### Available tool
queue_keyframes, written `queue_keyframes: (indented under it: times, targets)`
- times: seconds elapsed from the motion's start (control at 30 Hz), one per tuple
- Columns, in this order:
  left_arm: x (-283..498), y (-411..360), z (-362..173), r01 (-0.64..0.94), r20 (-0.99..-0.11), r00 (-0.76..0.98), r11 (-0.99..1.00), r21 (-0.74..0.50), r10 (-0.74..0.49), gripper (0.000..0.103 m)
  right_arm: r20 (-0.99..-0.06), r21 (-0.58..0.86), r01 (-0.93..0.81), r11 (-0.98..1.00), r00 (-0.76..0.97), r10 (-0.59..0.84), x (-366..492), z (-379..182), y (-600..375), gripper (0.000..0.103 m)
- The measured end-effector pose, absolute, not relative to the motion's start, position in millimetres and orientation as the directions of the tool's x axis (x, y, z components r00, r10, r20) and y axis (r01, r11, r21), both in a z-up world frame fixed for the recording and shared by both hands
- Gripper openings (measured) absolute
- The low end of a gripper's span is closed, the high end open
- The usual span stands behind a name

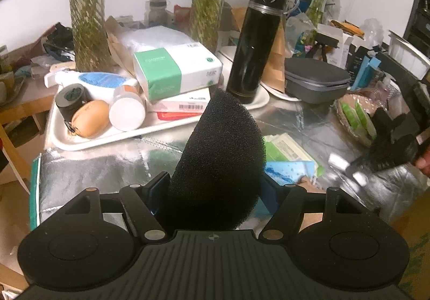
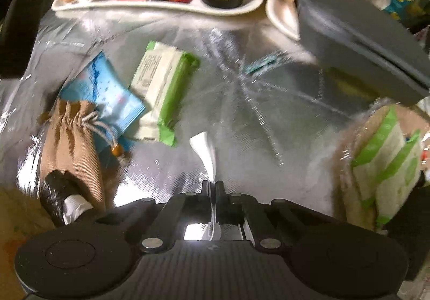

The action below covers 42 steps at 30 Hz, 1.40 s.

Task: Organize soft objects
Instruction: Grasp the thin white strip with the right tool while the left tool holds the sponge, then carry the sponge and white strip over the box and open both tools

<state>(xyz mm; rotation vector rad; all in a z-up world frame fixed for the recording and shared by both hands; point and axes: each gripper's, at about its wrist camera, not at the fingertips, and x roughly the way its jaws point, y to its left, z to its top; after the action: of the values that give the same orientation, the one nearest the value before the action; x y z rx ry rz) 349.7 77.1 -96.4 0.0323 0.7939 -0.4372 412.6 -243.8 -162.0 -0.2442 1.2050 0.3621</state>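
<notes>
Sponge (image 1: 220,155) one in left jaws, white sheet (image 2: 205,149) one in right jaws

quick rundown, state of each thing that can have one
left gripper: shut on black sponge, held upright
right gripper: shut on thin white packet
tan drawstring pouch: cinched, lying flat
grey case: closed
black flask: upright, capped
green wipes pack: lying flat

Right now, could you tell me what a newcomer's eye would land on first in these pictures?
First, the black foam sponge standing between the left gripper's fingers, dead centre. Behind it, a tall black flask rises from a white tray. The right gripper pinches a thin white packet above the silver mat.
</notes>
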Motion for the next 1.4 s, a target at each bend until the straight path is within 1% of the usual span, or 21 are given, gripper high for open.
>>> queue_keyframes:
  times: [0.17,0.33,0.43,0.6,0.7,0.9,1.07,1.4]
  targets:
    - [342,73,-89,0.403,-0.708,0.604,0.907,-0.124,-0.366,0.069,-0.914,0.015,-0.379,0.925,0.370,0.167,407,-134,-249,0.005]
    - [333,68,-73,0.390,-0.708,0.622,0.916,-0.091,-0.335,0.069,-0.875,0.015,-0.386,0.922,0.442,0.199,393,-99,-249,0.005]
    - [325,62,-66,0.393,-0.713,0.632,0.919,-0.042,-0.303,0.069,-0.844,0.043,-0.372,0.927,0.483,0.233,384,-76,-254,0.005]
    - [312,61,-50,0.372,-0.713,0.647,0.928,-0.013,-0.270,0.069,-0.789,0.093,-0.356,0.930,0.544,0.287,356,-42,-264,0.005]
    - [303,65,-37,0.348,-0.709,0.655,0.937,-0.023,-0.261,0.069,-0.753,0.125,-0.357,0.926,0.574,0.323,337,-26,-268,0.005]
    - [282,70,-15,0.317,-0.715,0.658,0.948,-0.019,-0.235,0.069,-0.713,0.168,-0.379,0.910,0.590,0.378,294,-6,-269,0.005]
    - [256,71,6,0.326,-0.708,0.663,0.945,-0.017,-0.242,0.069,-0.692,0.192,-0.414,0.890,0.586,0.422,262,8,-267,0.005]
    - [194,46,49,0.422,-0.684,0.663,0.907,0.005,-0.304,0.069,-0.683,0.178,-0.447,0.876,0.585,0.437,217,21,-269,0.005]
